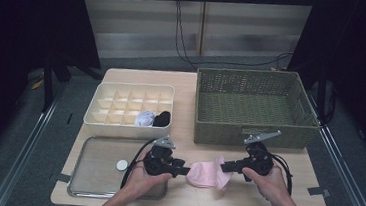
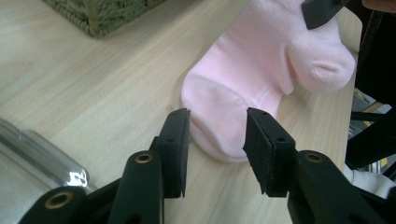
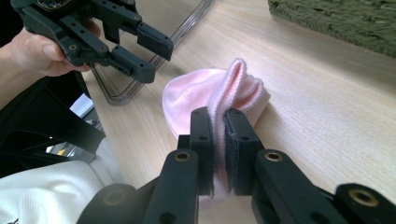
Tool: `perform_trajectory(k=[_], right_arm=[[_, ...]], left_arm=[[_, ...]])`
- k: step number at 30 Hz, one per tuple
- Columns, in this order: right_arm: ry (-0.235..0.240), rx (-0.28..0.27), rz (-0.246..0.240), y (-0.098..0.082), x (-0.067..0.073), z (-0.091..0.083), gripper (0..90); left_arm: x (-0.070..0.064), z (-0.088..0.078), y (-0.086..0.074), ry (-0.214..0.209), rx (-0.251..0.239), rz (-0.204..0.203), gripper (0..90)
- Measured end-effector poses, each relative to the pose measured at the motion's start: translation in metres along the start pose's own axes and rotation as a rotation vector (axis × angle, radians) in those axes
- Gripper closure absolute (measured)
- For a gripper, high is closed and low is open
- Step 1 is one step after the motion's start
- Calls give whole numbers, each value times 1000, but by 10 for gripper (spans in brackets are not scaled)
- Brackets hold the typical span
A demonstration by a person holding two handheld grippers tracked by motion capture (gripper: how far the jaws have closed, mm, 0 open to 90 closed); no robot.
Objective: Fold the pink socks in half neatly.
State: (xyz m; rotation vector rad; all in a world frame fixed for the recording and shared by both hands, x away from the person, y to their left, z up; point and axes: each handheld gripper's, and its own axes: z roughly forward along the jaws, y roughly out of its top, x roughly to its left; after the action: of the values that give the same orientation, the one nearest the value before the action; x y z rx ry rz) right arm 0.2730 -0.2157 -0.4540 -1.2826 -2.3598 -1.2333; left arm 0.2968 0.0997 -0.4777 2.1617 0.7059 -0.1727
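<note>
A pink sock (image 1: 207, 175) lies folded on the wooden table near its front edge, between the two hands. My right gripper (image 1: 225, 166) is shut on the sock's cuff end, and the right gripper view shows the ribbed cuff (image 3: 229, 93) pinched between the jaws of my right gripper (image 3: 219, 114). My left gripper (image 1: 185, 171) stands open just left of the sock's rounded toe. In the left gripper view the toe (image 2: 219, 116) lies a little beyond the parted jaws and the pads do not press on it. The left gripper (image 3: 159, 58) also appears open in the right gripper view.
A green wicker basket (image 1: 256, 107) stands at the back right. A white divided organiser (image 1: 132, 86) at the back left holds a pale rolled sock (image 1: 144, 118) and a black one (image 1: 162, 118). A metal tray (image 1: 96, 150) at the front left carries a small white disc (image 1: 122, 164).
</note>
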Motion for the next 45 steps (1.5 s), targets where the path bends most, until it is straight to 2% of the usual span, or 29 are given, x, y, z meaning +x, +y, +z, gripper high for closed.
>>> perform_trajectory(k=[1,3,6,12,13,18,20,22,25,28,35,40,45], right_arm=[[-1,3,5,0,0,1,827],[-3,10,13,2,0,4,825],[1,16,18,4,0,8,822],[-4,24,19,7,2,13,813],[-3,27,20,7,3,14,813],[-5,44,10,8,6,21,811],[-1,50,11,10,8,24,809],[6,49,13,12,9,27,801],[9,63,20,14,10,34,796],[-1,73,17,15,11,42,796],[-34,76,17,24,13,53,802],[-10,74,5,24,17,58,725],[24,42,-28,23,23,47,652]], left_arm=[[1,1,0,-4,6,-14,592],[2,4,0,-19,6,-18,589],[1,12,-1,0,60,9,590],[7,18,-4,-16,77,-15,641],[7,19,-4,-8,73,-15,662],[5,27,-2,-21,70,-22,688],[5,30,-1,-23,61,-24,687],[4,29,0,-14,73,-6,673],[5,30,0,-19,62,-23,663],[3,30,-1,-16,67,-4,665],[4,30,-1,-21,68,-9,665],[4,29,-1,-17,69,-9,664],[5,28,-1,-6,71,-16,659]])
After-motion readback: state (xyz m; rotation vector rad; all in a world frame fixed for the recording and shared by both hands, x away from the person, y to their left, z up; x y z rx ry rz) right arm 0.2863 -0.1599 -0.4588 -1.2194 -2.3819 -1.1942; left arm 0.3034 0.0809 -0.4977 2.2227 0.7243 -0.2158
